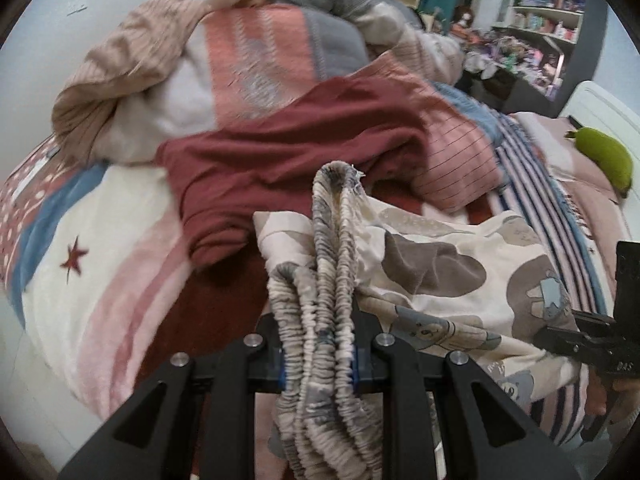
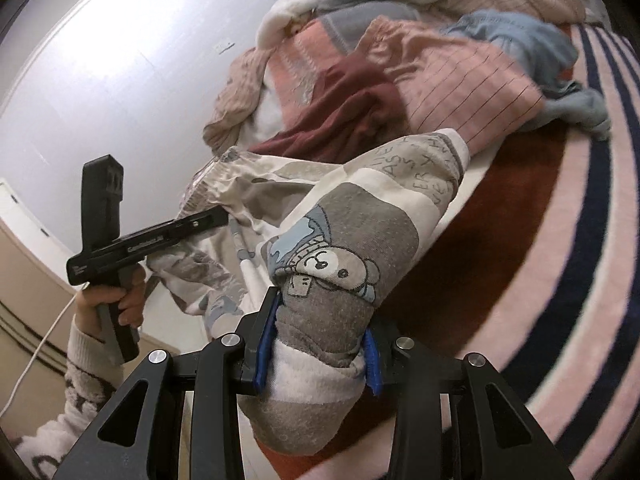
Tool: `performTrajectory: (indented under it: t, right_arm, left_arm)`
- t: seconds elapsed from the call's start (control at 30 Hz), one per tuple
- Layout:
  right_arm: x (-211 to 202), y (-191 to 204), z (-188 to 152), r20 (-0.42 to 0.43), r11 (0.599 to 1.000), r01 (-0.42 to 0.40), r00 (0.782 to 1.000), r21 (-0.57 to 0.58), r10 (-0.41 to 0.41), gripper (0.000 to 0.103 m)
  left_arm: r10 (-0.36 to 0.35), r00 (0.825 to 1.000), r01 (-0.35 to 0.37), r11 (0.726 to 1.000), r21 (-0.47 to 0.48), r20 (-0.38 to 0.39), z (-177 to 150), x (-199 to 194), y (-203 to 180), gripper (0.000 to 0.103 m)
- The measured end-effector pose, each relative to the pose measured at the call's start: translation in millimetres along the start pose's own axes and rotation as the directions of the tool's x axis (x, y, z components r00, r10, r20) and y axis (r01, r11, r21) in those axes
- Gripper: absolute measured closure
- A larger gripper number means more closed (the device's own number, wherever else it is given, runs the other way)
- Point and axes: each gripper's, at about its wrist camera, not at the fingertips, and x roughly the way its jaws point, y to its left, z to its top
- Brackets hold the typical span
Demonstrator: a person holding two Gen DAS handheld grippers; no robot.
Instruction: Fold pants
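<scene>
The pants (image 1: 460, 280) are cream with grey patches and cartoon bears. In the left wrist view my left gripper (image 1: 318, 364) is shut on their bunched elastic waistband (image 1: 332, 240), which stands up between the fingers. In the right wrist view my right gripper (image 2: 316, 348) is shut on a folded grey and white part of a pant leg (image 2: 352, 240). The pants hang stretched between both grippers above the bed. The left gripper (image 2: 132, 240) also shows at the left of the right wrist view, and the right gripper (image 1: 592, 344) at the right edge of the left wrist view.
A pile of clothes lies behind the pants: a maroon garment (image 1: 288, 160), a pink striped piece (image 1: 452, 152), a beige one (image 1: 132, 64) and blue cloth (image 2: 520, 36). The bed has a striped pink, white and navy blanket (image 2: 580, 240). A green plush toy (image 1: 604, 156) lies at the right. Cluttered shelves (image 1: 540, 12) stand beyond.
</scene>
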Motion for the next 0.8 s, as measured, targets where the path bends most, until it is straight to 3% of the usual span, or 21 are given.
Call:
performTrajectory:
  t: [0.13, 0.3, 0.5, 0.53, 0.63, 0.8]
  right_arm:
    - [12, 0, -9, -0.024, 0.999, 0.045, 0.999, -0.026, -0.046, 0.072]
    - [14, -3, -12, -0.034, 0.998, 0.059, 0.998, -0.024, -0.060, 0.068]
    - [10, -1, -13, -0.048, 0.996, 0.083, 0.995, -0.040, -0.085, 0.064]
    - [9, 1, -12, -0.049, 0.995, 0.088, 0.995, -0.050, -0.091, 0.063]
    - [5, 3, -12, -0.048, 0.993, 0.097, 0.994, -0.060, -0.100, 0.060]
    - [-14, 5, -18, -0.012, 0.988, 0.129, 0.991, -0.087, -0.131, 0.050]
  left_arm:
    - [0.033, 0.999, -0.033, 0.999, 0.003, -0.034, -6, 14, -1, 0.083]
    - [0.087, 0.996, -0.087, 0.996, 0.006, -0.035, -4, 14, -4, 0.068]
    - [0.133, 0.991, -0.132, 0.991, 0.020, -0.030, -5, 13, -7, 0.064]
    - [0.143, 0.989, -0.142, 0.990, 0.021, -0.027, -4, 12, -8, 0.063]
    - [0.164, 0.986, -0.164, 0.986, 0.014, 0.006, -3, 1, -10, 0.047]
    - [0.180, 0.982, -0.181, 0.983, 0.015, 0.062, 1, -20, -25, 0.045]
